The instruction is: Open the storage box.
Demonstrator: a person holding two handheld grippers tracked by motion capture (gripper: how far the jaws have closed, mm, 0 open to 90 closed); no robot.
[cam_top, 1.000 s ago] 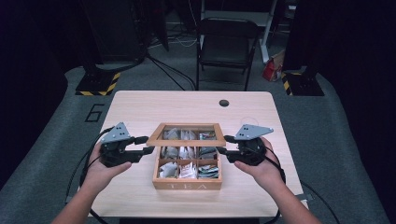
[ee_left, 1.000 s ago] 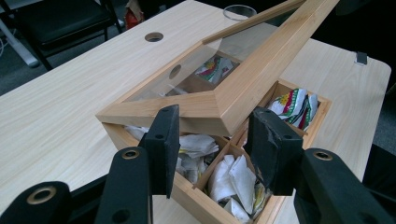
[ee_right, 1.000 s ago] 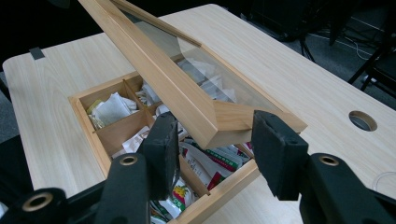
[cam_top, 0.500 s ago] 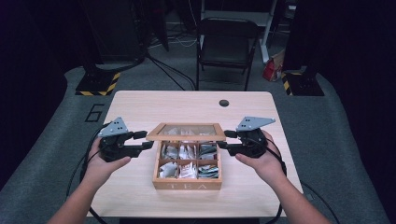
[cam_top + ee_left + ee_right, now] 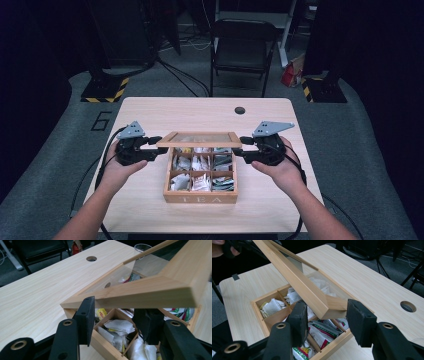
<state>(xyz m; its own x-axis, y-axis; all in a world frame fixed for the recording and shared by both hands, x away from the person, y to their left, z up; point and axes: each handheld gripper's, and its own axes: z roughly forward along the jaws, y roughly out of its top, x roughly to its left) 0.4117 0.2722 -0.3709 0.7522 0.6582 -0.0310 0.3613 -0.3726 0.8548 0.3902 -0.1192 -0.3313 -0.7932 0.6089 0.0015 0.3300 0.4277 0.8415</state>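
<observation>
A wooden tea box with several compartments of tea bags sits mid-table. Its glass-paned lid is tilted up from the back hinge. My right gripper comes in from the right, and its pads are shut on the lid's front right corner. My left gripper is at the box's left side. There its jaws stand apart just under the raised lid's side edge, not clamped across it. Whether its pads touch the wood I cannot tell.
The wooden table has a round cable hole near its back edge. A black chair stands behind the table. Yellow-and-black stand bases rest on the floor at the back left and right.
The lid has swung up from nearly flat on the box to a raised tilt. The left gripper has shifted along the box's left side; the right has barely moved.
</observation>
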